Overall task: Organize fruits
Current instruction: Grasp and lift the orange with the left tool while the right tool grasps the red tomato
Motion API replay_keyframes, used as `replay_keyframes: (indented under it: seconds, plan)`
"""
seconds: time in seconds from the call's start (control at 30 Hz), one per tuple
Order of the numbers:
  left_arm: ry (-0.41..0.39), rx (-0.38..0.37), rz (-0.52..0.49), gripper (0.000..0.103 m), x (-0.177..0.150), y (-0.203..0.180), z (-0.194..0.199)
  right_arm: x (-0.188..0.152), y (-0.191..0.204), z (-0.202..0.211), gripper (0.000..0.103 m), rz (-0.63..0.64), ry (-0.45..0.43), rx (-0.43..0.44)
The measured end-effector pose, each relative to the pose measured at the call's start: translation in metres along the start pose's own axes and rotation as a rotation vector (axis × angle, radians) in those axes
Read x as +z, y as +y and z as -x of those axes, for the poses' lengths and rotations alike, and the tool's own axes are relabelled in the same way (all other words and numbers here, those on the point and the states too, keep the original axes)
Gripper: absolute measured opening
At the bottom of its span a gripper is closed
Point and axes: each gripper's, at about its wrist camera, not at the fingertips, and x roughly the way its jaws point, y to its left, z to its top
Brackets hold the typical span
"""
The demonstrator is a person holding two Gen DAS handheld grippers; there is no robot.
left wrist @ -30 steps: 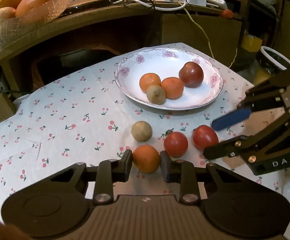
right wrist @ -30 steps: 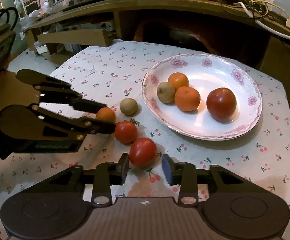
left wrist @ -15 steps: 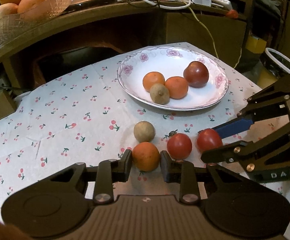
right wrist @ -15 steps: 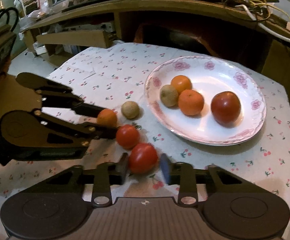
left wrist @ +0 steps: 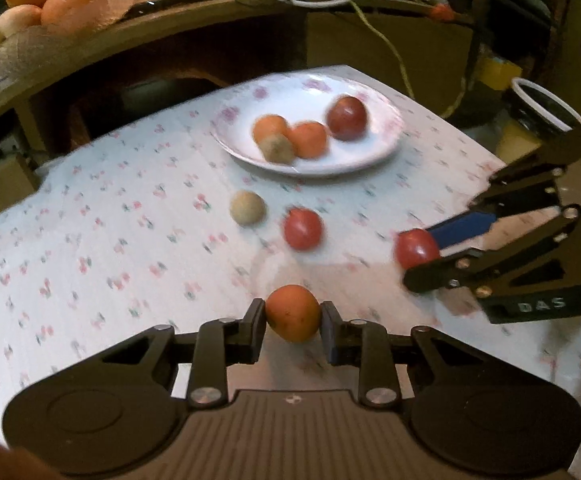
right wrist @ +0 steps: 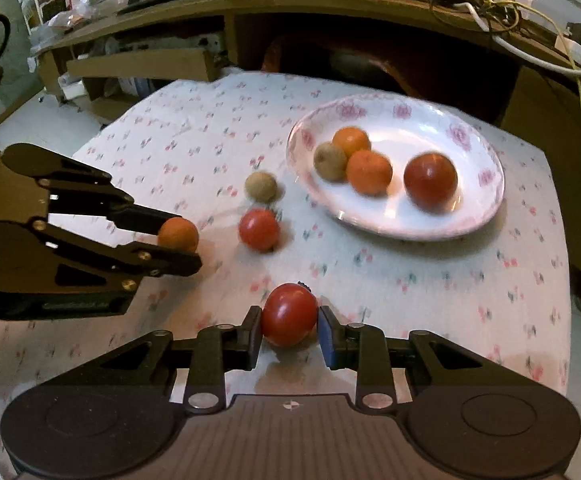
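Orange [left wrist: 293,313] clamped in left gripper [left wrist: 293,320], red tomato [right wrist: 289,314] in right gripper [right wrist: 289,326]; carry level toward plate [right wrist: 486,216] at 1 o'clock, release low.

Orange [left wrist: 293,313] and tomato [right wrist: 289,315] sit clamped between jaws, seemingly lifted off the cloth.

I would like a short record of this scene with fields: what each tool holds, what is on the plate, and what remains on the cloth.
left tool: shut on the orange
right tool: shut on the red tomato
plate: two oranges, one brown fruit, one dark red fruit
tablecloth: one loose tomato and one loose brown fruit, side by side
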Motion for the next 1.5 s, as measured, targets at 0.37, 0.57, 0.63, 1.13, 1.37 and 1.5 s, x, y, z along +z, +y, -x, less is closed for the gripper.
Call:
replay_keyframes:
  seconds: [0.37,0.57,0.63,1.13,1.37,1.5]
  plan:
    - [-0.004,-0.009,-0.05,0.035,-0.016,-0.017,0.003,-0.02,0.011,0.007,0.032,0.015,-0.013,-0.041]
    - [0.002,0.003,-0.076,0.042,-0.015,-0.017,0.005,-0.019,0.011,0.007,0.036,0.023,-0.016,-0.022]
    - [0.003,0.005,-0.073,0.046,-0.017,-0.015,0.006,-0.019,0.01,0.007,0.037,0.02,-0.018,-0.014]
    - [-0.004,-0.011,-0.054,0.035,-0.017,-0.019,0.008,-0.017,0.006,0.007,0.032,-0.012,-0.013,-0.005]
    - [-0.021,-0.016,-0.043,0.034,-0.009,-0.018,0.009,-0.014,0.006,0.008,0.031,-0.014,-0.016,-0.02]
    - [-0.042,-0.012,-0.038,0.034,0.001,-0.018,0.01,-0.009,0.003,0.012,0.031,-0.031,-0.041,-0.024]
